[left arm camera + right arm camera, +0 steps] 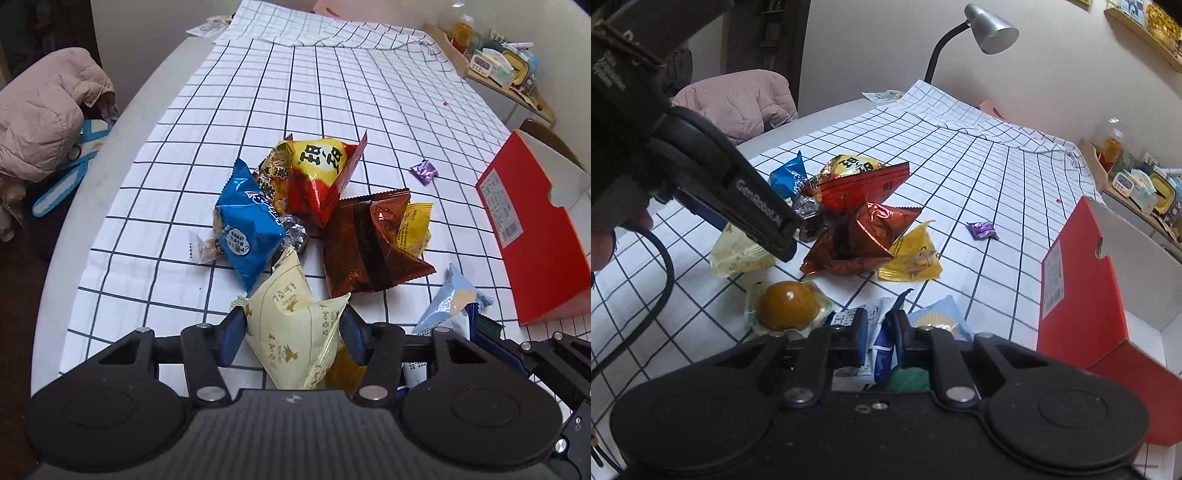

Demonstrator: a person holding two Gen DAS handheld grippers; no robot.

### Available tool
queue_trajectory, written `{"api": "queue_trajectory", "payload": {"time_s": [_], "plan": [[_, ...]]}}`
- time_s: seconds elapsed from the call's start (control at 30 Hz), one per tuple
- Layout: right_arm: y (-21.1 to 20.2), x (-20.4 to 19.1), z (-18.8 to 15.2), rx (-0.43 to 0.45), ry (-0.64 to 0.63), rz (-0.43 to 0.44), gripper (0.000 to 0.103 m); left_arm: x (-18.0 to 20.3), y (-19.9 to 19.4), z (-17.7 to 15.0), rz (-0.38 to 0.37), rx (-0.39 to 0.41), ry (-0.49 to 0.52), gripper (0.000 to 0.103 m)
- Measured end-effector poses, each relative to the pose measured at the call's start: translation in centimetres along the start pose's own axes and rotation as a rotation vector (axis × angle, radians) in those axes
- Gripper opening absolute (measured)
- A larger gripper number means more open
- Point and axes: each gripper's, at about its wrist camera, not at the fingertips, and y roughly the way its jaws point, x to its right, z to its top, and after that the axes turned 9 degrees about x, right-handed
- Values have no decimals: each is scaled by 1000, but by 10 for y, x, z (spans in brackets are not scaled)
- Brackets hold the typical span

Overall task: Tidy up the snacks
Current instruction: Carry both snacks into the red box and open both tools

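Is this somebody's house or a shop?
Most likely a home. A checked tablecloth covers the table, a pink padded jacket lies on a seat beside it, and a desk lamp and a cluttered shelf stand nearby.

The left gripper (pixel 291 332) has its blue pads pressed on either side of a pale yellow packet (pixel 295 332), which stands tilted between them. Just beyond, on the checked cloth (pixel 332 81), lie a blue bag (pixel 247 229), a red and yellow bag (pixel 317 173) and a brown bag (pixel 365 247), all touching in a heap. A red box (pixel 539 236) stands open at the right edge, with a small purple sweet (pixel 424 170) apart from the heap.
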Motion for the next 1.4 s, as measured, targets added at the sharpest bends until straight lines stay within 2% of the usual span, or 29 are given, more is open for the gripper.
{"api": "queue_trajectory", "payload": {"time_s": [0.33,0.7,0.87,1.07,1.23,1.4], "plan": [[-31,-4,1,23,45,-60,8,-1,-35,-9,-41,37,26,54],[-89,31,29,95,102,-133,8,31,-82,4,-137,104,75,54],[-110,67,44,130,151,-160,8,63,-102,21,-185,148,120,54],[-123,122,50,155,193,-210,8,118,-107,44,-230,171,167,54],[-124,171,43,146,220,-245,8,172,-96,54,-240,179,225,54],[-120,215,29,125,244,-269,8,219,-77,64,-242,156,242,54]]}}
